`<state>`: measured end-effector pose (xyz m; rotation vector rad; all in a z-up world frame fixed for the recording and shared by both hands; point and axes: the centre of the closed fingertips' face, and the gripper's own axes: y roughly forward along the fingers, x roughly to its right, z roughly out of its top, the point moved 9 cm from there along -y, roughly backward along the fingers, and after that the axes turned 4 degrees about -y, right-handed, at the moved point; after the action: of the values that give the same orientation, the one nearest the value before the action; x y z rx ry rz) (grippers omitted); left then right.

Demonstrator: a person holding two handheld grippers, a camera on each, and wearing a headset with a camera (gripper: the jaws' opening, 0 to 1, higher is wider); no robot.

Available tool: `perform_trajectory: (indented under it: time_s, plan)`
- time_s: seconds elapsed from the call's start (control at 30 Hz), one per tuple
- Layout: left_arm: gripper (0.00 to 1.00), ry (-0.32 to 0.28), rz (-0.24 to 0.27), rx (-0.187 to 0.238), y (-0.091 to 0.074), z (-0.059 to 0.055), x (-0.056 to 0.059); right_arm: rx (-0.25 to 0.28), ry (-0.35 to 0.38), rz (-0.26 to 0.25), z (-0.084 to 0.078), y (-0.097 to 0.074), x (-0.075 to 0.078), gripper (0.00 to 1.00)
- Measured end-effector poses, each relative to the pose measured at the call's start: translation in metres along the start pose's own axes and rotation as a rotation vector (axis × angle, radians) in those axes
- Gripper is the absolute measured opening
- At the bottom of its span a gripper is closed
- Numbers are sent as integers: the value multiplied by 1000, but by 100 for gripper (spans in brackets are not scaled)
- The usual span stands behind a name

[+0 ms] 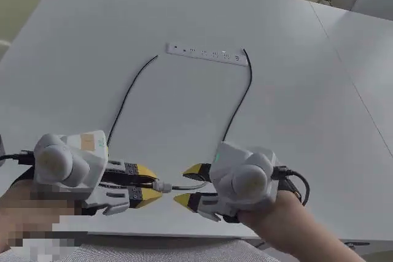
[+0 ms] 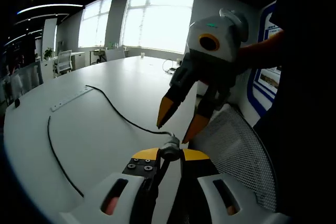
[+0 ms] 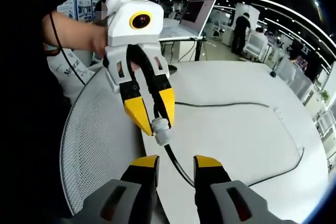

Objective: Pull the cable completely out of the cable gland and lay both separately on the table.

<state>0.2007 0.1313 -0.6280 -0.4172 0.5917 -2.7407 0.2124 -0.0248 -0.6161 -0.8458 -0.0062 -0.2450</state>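
Jaws of the left gripper are clamped on the cable gland, with one yellow tip on each side of it. Jaws of the right gripper stand open, and the cable passes through the gap between their tips.

Surface and room:
- The desk is a large, smooth white top with a matt finish.
- A narrow white power strip lies flat near the middle of the desk.
- The left gripper view shows bright windows beyond the far end of the desk.
- A grey mesh chair back stands at the near edge of the desk.
- The right gripper view shows a monitor behind the desk.

Materials and shapes:
- The cable gland is a short, pale grey, round fitting.
- The cable is thin, black and flexible.
- Both grippers have white housings, black fingers and yellow wedge-shaped tips.

Position of the work:
- The gland is held above the near edge of the desk, at the tips of the left gripper.
- The cable leaves the gland and runs straight between the open tips of the right gripper, just beside the gland.
- Two long strands of cable lie on the desk, each reaching towards one end of the power strip.
- The left gripper view shows the gland centred in the left gripper, with the right gripper facing it.
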Motion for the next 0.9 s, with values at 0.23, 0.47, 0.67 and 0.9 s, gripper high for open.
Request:
perform_trajectory:
  time_s: [0.23, 0.47, 0.67, 0.9]
  plan:
    - [16, -7, -17, 35, 0, 5, 0, -26, -26, 46, 2, 9, -7, 19]
    - [16, 8, -15, 8, 1, 4, -2, -7, -41, 23, 7, 6, -8, 8]
    - [16, 4, -16, 0, 2, 3, -2, -2, -62, -5, 7, 3, -12, 2]
    - [16, 1, -21, -10, 4, 4, -2, -15, -141, -12, 5, 5, -14, 1]
